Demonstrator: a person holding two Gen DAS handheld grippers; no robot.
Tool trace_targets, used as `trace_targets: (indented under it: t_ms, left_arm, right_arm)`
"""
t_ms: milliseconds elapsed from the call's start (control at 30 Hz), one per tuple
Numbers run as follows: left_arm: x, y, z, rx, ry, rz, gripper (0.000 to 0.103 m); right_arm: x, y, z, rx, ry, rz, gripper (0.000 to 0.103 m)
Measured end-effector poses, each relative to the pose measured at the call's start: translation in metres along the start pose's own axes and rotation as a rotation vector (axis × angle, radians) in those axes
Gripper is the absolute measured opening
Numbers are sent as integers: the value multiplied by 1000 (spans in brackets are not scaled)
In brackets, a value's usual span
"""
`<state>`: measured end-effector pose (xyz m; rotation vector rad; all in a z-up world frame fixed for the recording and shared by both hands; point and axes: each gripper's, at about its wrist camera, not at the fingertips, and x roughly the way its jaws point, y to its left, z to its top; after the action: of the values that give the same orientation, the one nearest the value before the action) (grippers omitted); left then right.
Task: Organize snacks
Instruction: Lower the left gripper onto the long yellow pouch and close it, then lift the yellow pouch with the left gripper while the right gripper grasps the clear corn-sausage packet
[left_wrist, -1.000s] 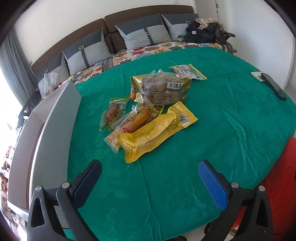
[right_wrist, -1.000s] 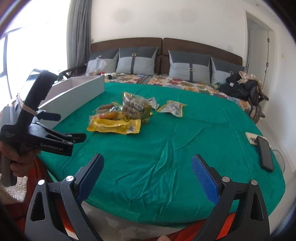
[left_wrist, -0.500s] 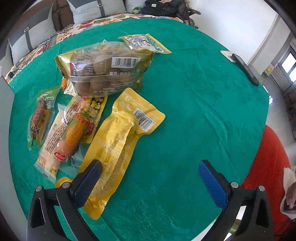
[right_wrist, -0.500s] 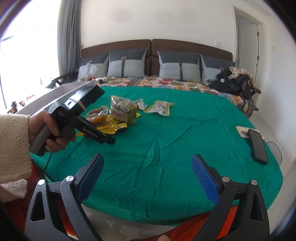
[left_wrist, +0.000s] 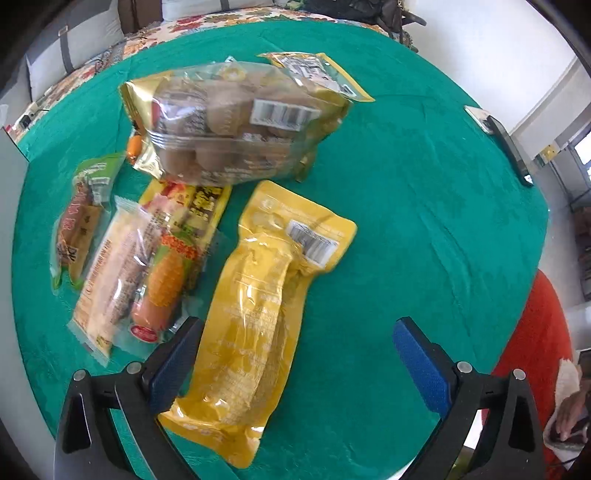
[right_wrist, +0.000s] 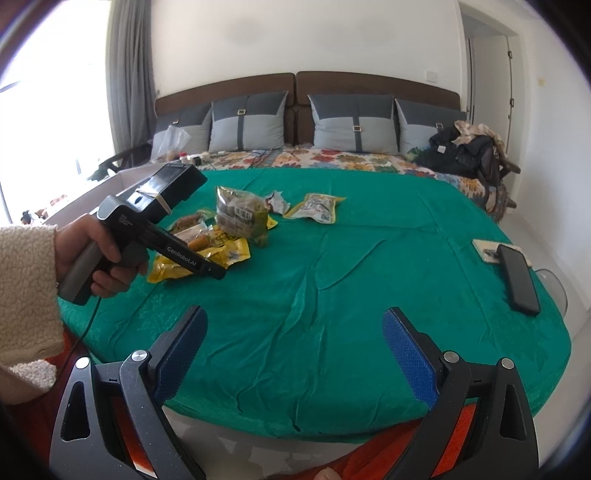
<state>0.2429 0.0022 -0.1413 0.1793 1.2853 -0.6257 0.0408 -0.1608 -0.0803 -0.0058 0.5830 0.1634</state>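
Jaws are standing wide apart on the left gripper (left_wrist: 291, 354), holding nothing, and it is hovering low over the near-left part of the bed. Its left pad is sitting right at the edge of the yellow pouch (left_wrist: 266, 310), the long vacuum pack lying nearest the front edge of the green bedspread (left_wrist: 424, 221). The pouch is lying diagonally, barcode end pointing toward the middle of the bed. Just to its left, the corn sausage pack (left_wrist: 162, 273) is overlapping a pale wrapped bar, and a green-edged packet (left_wrist: 79, 218) is lying closer to the left edge. Behind them the big bag of brown rounds (left_wrist: 236, 125) is sitting puffed up, with a flat yellow-green packet (left_wrist: 317, 74) tucked behind it.

The right gripper (right_wrist: 293, 354) is hanging back off the front edge, also spread wide and carrying nothing. A phone (right_wrist: 517, 284) is resting near the right edge, well apart from the snacks.

The yellow pouch is looking like the pick here. My read: shift the left gripper rightward so both pads are straddling the pouch across its narrow width, near the middle, rather than pinching a floppy corner. Come down flat, because that slick film could be sliding on the cloth, and keep clear of the sausage pack beside it.
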Motion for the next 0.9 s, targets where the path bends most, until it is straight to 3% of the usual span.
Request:
trace_targets:
  t_ms: [67, 133, 233, 300, 367, 433, 500, 567, 900]
  left_arm:
    - [-2, -10, -9, 41, 4, -1, 96]
    - [-1, -11, -12, 45, -6, 96, 96]
    - [6, 0, -11, -51, 4, 235, 87]
    - [3, 4, -13, -133, -29, 255, 79]
    - [-3, -3, -18, -162, -66, 264, 46]
    - [-11, -8, -31, -180, -85, 287, 45]
    - [-16, -6, -45, -225, -106, 227, 45]
    - [-21, -4, -60, -256, -123, 214, 45]
    - [-36, 4, -104, -290, -177, 298, 45]
  right_arm:
    - [0, -3, 0, 17, 0, -4, 97]
    - [3, -6, 0, 32, 11, -3, 97]
    - [7, -3, 0, 33, 29, 3, 97]
    - [6, 0, 1, 19, 25, 5, 97]
    - [2, 2, 1, 11, 14, 4, 97]
    - [1, 1, 1, 15, 9, -1, 97]
    - [1, -1, 1, 25, 14, -7, 97]
    - [3, -3, 0, 32, 22, -11, 97]
    - [17, 19, -2, -42, 70, -1, 97]
